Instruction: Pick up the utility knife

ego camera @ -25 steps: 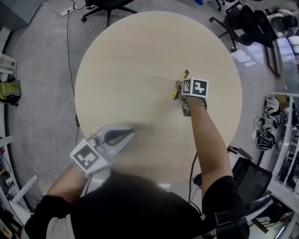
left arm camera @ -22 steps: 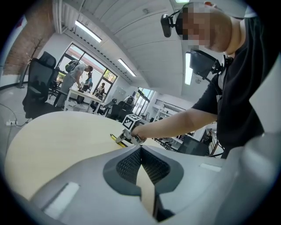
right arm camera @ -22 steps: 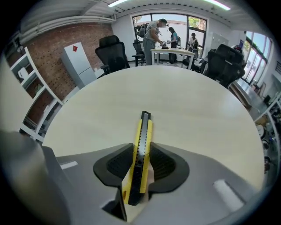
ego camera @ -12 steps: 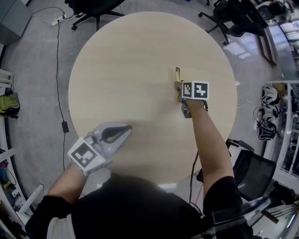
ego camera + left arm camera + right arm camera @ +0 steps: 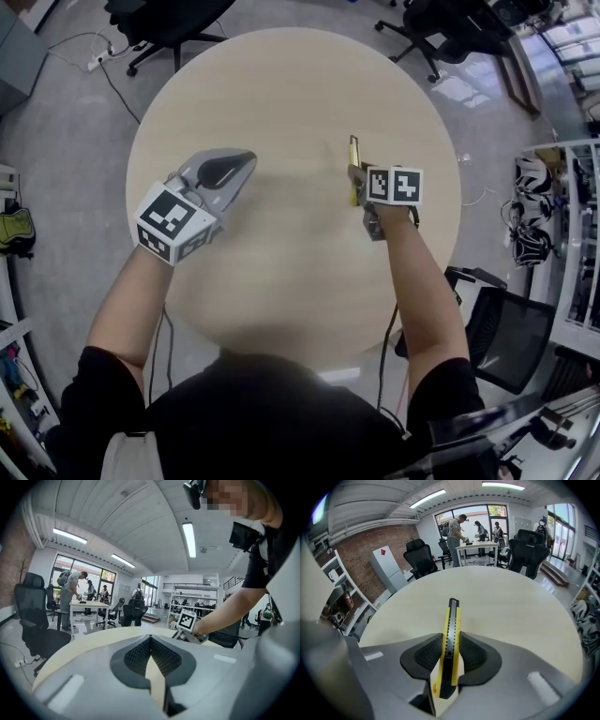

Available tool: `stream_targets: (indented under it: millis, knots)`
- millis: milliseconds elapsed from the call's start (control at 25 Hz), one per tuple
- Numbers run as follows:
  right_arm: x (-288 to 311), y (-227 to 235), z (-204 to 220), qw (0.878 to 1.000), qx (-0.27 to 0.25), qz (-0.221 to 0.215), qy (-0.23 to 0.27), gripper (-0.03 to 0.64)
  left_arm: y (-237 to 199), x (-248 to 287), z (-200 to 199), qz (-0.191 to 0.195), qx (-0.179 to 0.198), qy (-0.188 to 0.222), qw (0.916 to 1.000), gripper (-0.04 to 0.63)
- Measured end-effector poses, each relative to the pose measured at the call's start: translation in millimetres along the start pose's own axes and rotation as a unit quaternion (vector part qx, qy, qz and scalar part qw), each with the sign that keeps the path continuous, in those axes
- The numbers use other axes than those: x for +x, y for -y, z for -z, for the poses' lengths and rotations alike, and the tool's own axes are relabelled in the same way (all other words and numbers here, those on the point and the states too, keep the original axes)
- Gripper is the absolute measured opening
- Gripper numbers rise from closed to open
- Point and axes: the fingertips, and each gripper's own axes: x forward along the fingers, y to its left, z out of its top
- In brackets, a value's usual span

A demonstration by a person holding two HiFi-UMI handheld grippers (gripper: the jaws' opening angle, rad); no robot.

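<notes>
So the right gripper [image 5: 360, 180] has the utility knife [image 5: 453, 620] now. Its jaws have just closed in and they're sitting narrow, 1 pad on each yellow flank, with the black slider strip facing up between them. The grip is about mid-body, so the nose sticks out ahead of the jaws and the butt hangs back towards the wrist. My guess is that's deliberate: flat sides give the pads something to bite on, and a middle hold stops it tipping either way. The gripper is angled steeply down at the round table [image 5: 281, 94], and the knife sits right of the table's centre. To me it looks just clear of the wood, though I can't swear to it. I don't see any blade poking out of the nose.

The left gripper [image 5: 246, 157] is over the left side of the table, well apart from the knife. Its tips are together with nothing in them, so I'd say it's just parked out of the way.

Containers: 0 that I can see on the table. No box, no tray, so nothing to report inside anything.
</notes>
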Motion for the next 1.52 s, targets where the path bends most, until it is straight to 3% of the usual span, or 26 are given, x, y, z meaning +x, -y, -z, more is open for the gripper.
stream_targets:
  millis: [160,480,760,1240,1400,1520]
  knots:
    - [-23,12,-5,1.0,0.011,0.003,0.018,0.127,-10,25,-12,0.003,0.001,-0.002,1.0,0.0]
    - [-84,30,-17,0.998,0.031,0.002,0.06,0.126,20,44,-28,0.035,0.005,-0.013,0.9993,0.0]
    - [-162,49,-24,0.993,0.043,0.014,0.113,0.127,63,67,-69,0.084,0.027,0.021,0.9959,0.0]
    - [-303,76,1,0.977,0.065,0.043,0.201,0.127,154,89,-129,0.161,0.063,0.06,0.9831,0.0]
    - [-341,71,9,0.968,0.078,0.06,0.229,0.127,170,86,-145,0.188,0.077,0.072,0.9766,0.0]
    - [-383,76,31,0.961,0.088,0.075,0.253,0.127,206,86,-156,0.215,0.086,0.079,0.9696,0.0]
